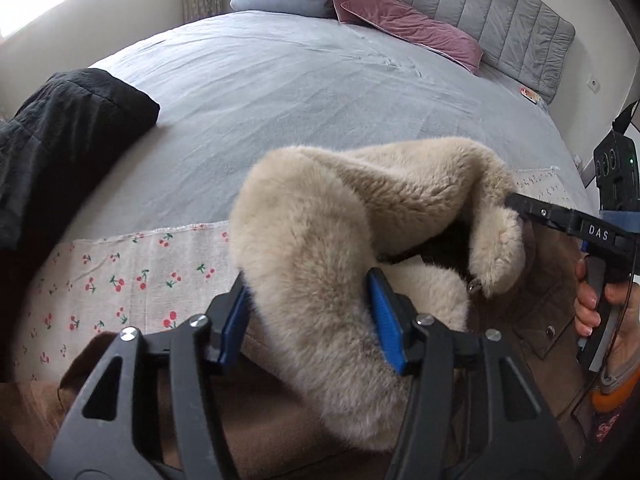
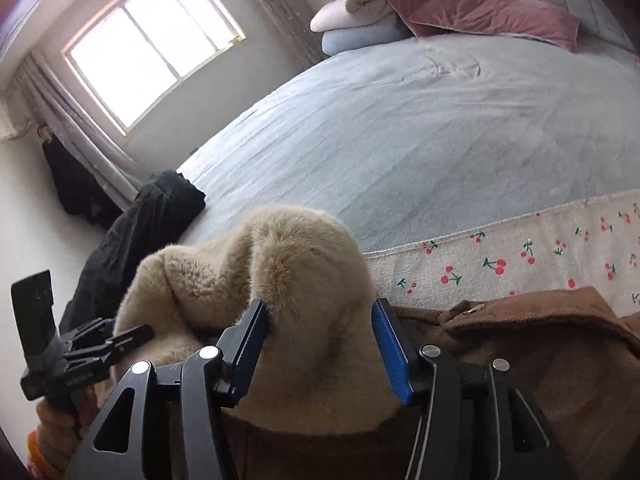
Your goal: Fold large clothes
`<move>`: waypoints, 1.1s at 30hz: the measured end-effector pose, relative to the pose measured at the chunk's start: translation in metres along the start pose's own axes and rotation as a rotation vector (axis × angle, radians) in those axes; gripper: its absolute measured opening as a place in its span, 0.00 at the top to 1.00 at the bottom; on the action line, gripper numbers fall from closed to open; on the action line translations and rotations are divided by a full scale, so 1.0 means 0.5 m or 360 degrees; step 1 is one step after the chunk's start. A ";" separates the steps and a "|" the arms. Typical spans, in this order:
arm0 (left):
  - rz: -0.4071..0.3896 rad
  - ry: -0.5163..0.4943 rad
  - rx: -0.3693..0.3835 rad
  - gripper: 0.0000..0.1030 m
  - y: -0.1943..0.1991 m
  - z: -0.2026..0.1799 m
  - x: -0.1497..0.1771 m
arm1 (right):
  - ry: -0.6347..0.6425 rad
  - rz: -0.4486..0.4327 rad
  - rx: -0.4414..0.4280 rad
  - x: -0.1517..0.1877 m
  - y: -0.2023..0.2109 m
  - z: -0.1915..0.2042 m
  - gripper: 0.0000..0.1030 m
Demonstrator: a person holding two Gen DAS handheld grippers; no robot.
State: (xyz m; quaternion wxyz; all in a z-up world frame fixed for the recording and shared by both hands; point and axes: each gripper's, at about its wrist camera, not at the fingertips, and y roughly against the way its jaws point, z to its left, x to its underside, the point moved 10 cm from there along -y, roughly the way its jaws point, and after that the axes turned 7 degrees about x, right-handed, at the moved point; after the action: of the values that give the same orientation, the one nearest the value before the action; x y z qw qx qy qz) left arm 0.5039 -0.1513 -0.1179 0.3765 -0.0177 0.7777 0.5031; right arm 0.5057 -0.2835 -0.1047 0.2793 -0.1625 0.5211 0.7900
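At six o'clock in both views we lose the brown coat (image 1: 280, 420) under the gripper frames and off the bottom edge. Its fur collar (image 1: 320, 264) covers part of the left gripper (image 1: 308, 316) pads, so we cannot judge their bite. At nine o'clock the black garment (image 1: 68, 136) runs off the left wrist frame.

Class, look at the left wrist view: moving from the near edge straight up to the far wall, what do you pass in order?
Left claw → fluffy beige fur collar of the brown coat → grey-blue bed sheet → long pink velvet pillow → padded grey headboard.
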 end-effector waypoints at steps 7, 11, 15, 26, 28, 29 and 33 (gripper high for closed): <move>0.0017 0.0034 -0.0068 0.41 -0.036 0.053 -0.052 | 0.0324 -0.0065 0.0114 -0.017 -0.041 0.056 0.44; -0.0074 0.0164 -0.0141 0.41 -0.021 0.085 -0.050 | 0.0364 -0.0087 0.0222 -0.013 -0.072 0.057 0.44; -0.0244 0.0144 -0.0139 0.41 0.044 0.052 -0.023 | 0.0429 -0.0126 0.0275 0.011 -0.044 0.065 0.44; -0.0144 0.0135 -0.0208 0.17 -0.050 0.061 0.107 | 0.0527 0.0133 0.0353 0.168 -0.049 0.026 0.30; -0.0170 0.0176 -0.0184 0.14 -0.036 0.065 0.098 | 0.0489 0.0103 0.0330 0.163 -0.051 0.022 0.29; -0.0167 0.0181 -0.0198 0.14 -0.027 0.064 0.099 | 0.0464 0.0105 0.0324 0.159 -0.044 0.019 0.29; -0.0108 0.0268 -0.0177 0.14 0.031 0.046 0.118 | 0.0340 0.0110 0.0297 0.158 0.034 -0.002 0.28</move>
State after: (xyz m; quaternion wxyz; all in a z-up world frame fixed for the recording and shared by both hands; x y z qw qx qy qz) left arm 0.4684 -0.1046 -0.1466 0.3252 -0.1070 0.7764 0.5291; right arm 0.4327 -0.2677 -0.1362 0.2087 -0.2009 0.6242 0.7255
